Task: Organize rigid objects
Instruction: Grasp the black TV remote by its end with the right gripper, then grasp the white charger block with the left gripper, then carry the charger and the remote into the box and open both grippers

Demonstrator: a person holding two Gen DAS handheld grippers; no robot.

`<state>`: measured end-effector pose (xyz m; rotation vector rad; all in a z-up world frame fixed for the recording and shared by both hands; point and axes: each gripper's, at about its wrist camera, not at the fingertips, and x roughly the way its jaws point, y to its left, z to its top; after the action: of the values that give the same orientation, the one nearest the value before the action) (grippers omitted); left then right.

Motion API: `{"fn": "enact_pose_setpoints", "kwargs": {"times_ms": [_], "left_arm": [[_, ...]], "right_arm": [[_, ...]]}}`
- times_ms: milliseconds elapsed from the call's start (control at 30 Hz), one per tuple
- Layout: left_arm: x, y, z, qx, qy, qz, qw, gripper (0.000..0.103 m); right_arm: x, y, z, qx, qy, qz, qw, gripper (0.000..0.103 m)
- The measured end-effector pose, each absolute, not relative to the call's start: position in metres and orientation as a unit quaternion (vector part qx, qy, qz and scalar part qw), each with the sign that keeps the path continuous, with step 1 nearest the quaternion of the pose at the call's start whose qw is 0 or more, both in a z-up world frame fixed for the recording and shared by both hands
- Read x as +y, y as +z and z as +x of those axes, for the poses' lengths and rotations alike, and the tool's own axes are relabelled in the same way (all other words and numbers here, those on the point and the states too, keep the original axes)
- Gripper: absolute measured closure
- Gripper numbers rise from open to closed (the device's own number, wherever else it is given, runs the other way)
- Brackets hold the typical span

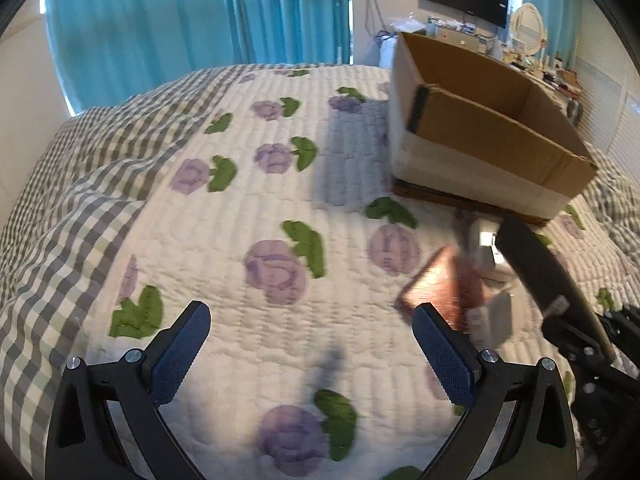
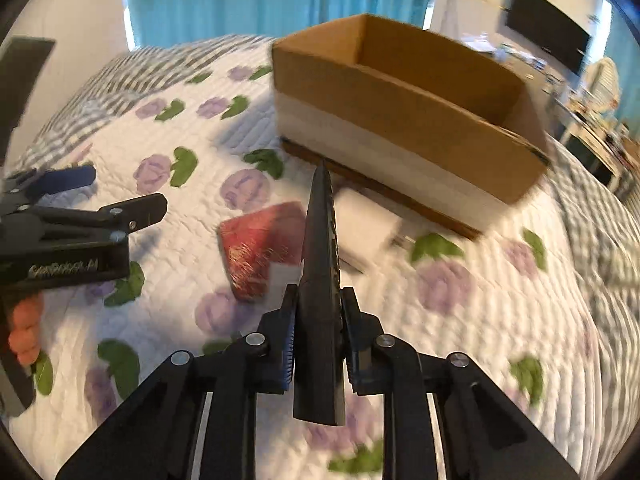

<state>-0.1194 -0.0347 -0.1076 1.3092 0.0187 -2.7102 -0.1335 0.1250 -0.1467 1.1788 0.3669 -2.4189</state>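
The quilt [image 1: 248,200] on the bed is white with purple flowers and green leaves, and its border [image 1: 60,200] is a grey and white check. The cardboard box [image 2: 404,96] is brown, with a white band along its lower wall and a dark strip at the base. The flat object [image 2: 320,280] gripped edge-on is black. A reddish-brown piece [image 2: 260,248] lies on the quilt beside a white one [image 2: 368,224]. The left gripper's fingers [image 1: 444,352] carry dark blue pads on black frames. The curtains [image 1: 160,20] are teal.
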Motion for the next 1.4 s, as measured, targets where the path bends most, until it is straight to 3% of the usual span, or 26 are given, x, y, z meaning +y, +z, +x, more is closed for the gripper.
{"fn": "enact_pose_setpoints", "kwargs": {"times_ms": [267,933,967,1000,1033,1100,1400], "left_arm": [[0.014,-0.117,-0.124,0.013,-0.895,0.447,-0.001,0.0],[0.093,-0.164,-0.148,-0.054,-0.879,0.47,-0.064,0.003],[0.097,-0.165,-0.148,-0.065,-0.879,0.467,-0.064,0.004],[0.101,-0.166,-0.147,-0.077,-0.88,0.464,-0.065,0.01],[0.108,-0.165,-0.144,-0.094,-0.883,0.454,-0.068,0.025],[0.113,-0.164,-0.14,-0.109,-0.884,0.449,-0.075,0.036],[0.09,-0.135,-0.124,-0.053,-0.886,0.452,-0.088,0.037]], "right_arm": [[0.18,-0.139,-0.139,0.052,-0.893,0.431,0.122,0.084],[0.209,-0.156,-0.164,-0.008,-0.883,0.458,0.105,0.084],[0.208,-0.157,-0.164,-0.007,-0.882,0.459,0.104,0.084],[0.208,-0.157,-0.164,-0.005,-0.882,0.46,0.104,0.084],[0.207,-0.157,-0.164,-0.004,-0.882,0.459,0.103,0.084],[0.207,-0.157,-0.163,-0.004,-0.883,0.458,0.103,0.084],[0.204,-0.143,-0.149,0.008,-0.893,0.439,0.101,0.084]]}}
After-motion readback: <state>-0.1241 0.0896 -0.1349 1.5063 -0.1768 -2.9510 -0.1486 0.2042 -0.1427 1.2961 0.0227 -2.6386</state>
